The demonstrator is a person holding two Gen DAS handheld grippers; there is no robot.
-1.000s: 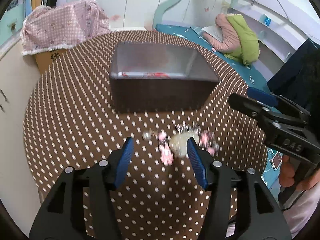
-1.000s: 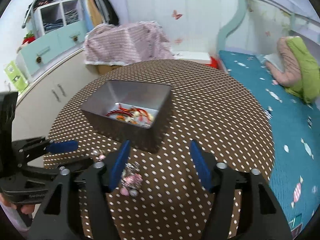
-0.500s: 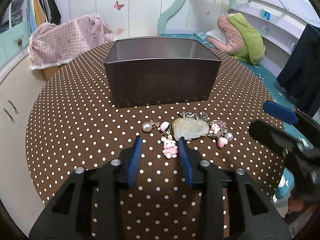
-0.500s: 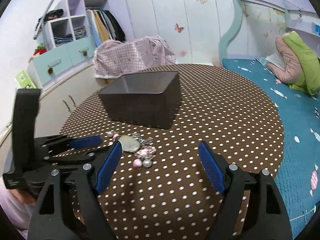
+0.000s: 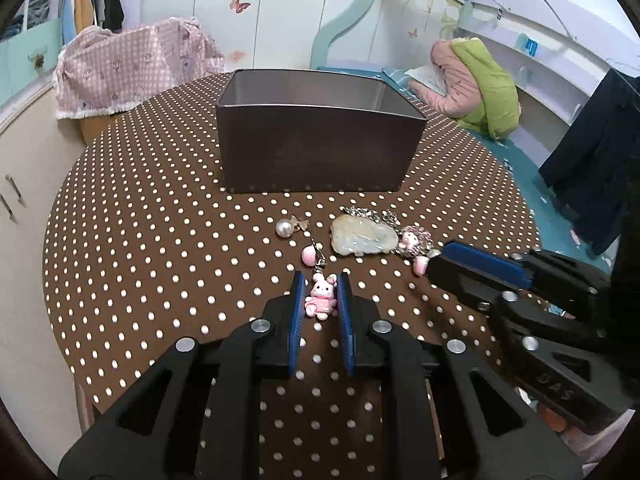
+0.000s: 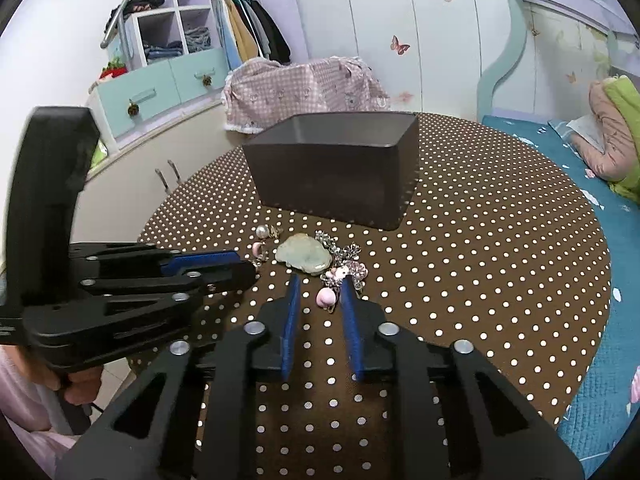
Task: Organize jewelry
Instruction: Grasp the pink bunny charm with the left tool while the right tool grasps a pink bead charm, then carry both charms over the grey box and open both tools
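Note:
Loose jewelry lies on the brown dotted table (image 5: 160, 240) in front of a dark metal box (image 5: 316, 152) (image 6: 336, 176). My left gripper (image 5: 321, 286) is closing, and its blue pads touch both sides of a pink bunny charm (image 5: 320, 300). A pale jade pendant (image 5: 362, 236) (image 6: 304, 258), a pearl earring (image 5: 283, 228) and a small doll charm (image 5: 414, 240) (image 6: 348, 270) lie just beyond it. My right gripper (image 6: 320, 282) (image 5: 438, 258) is also closing. A pink bead (image 6: 325, 298) sits between its pads, with a gap on the bead's left side. The left gripper (image 6: 246, 267) shows at the left of the right wrist view.
A pink checked cloth (image 5: 132, 68) covers something behind the table. A teal bed (image 6: 592, 216) with a green and pink bundle (image 5: 480, 80) runs along the right. White cabinets (image 6: 132, 184) stand at the left. A hand (image 6: 76, 384) holds the left gripper's handle.
Both grippers have come down and closer to the jewelry. The left jaws have narrowed onto the bunny charm. The right jaws went from wide to narrow around the pink bead.

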